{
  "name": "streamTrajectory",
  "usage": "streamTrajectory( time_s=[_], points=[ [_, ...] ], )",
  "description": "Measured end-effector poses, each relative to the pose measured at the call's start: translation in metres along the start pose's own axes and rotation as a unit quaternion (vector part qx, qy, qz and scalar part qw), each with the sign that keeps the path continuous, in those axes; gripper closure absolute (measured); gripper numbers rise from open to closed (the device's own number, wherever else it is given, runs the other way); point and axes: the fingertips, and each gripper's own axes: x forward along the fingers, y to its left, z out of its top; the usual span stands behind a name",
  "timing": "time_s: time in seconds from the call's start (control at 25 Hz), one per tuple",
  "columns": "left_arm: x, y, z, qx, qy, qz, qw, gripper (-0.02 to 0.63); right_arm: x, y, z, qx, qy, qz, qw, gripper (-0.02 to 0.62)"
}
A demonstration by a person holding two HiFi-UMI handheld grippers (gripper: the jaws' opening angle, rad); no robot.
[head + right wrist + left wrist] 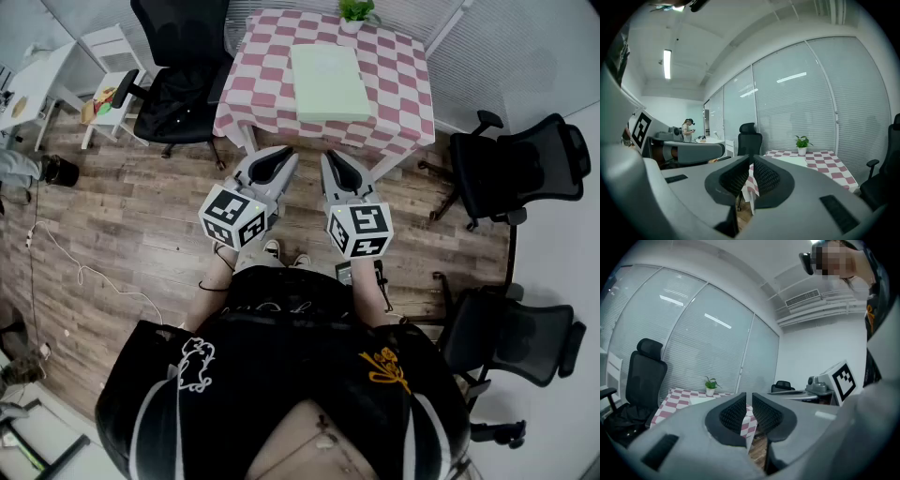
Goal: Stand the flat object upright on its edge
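A pale green flat object point(328, 82) lies flat on the table with the pink-and-white checked cloth point(403, 103). My left gripper point(285, 157) and right gripper point(331, 160) hover side by side over the wooden floor, just short of the table's near edge. Both are shut with nothing between the jaws. In the left gripper view, the shut left gripper point(749, 398) points toward the table point(675, 397), where the flat object point(701, 400) shows as a thin pale slab. Past the shut right gripper point(751, 165), the right gripper view shows the flat object point(791, 159) on the same cloth point(829, 165).
A small potted plant point(356, 11) stands at the table's far edge. Black office chairs stand left of the table point(183, 80), to its right point(530, 159) and at the lower right point(511, 337). A small white chair point(111, 89) and a floor cable point(89, 272) are at the left.
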Motion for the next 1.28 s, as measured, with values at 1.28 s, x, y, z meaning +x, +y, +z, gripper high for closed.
streamTrajectory(
  time_s=[1.28],
  points=[
    [0.014, 0.094, -0.018, -0.017, 0.037, -0.028, 0.9988, 0.572, 0.067, -0.007, -0.012, 0.045, 0.016, -0.041, 0.998, 0.561]
  ],
)
